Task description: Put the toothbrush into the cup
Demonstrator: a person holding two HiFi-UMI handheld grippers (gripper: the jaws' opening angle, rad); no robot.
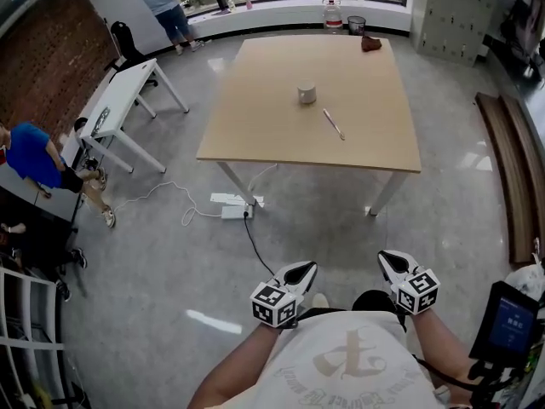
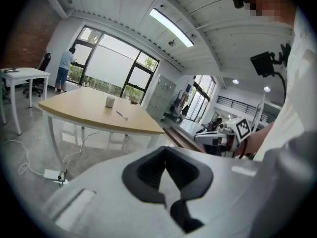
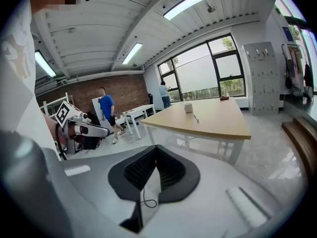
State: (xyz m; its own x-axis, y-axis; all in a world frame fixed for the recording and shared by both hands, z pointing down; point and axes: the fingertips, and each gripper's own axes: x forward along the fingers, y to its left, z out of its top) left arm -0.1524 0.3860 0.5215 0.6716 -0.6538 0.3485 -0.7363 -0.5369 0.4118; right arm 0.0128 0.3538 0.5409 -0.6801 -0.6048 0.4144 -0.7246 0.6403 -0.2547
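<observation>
A small pale cup stands upright near the middle of the wooden table. A slim toothbrush lies flat just right of the cup and a little nearer to me, apart from it. Both grippers hang close to my body, well short of the table. The left gripper has its jaws shut with nothing between them, and the right gripper looks the same. The left gripper view shows the cup and toothbrush far off beyond its gripper. The right gripper view shows the cup and toothbrush beyond its gripper.
A brown object sits at the table's far right corner. A power strip with a cable lies on the floor between me and the table. A white table stands at left, a bench at right. Two people stand far off.
</observation>
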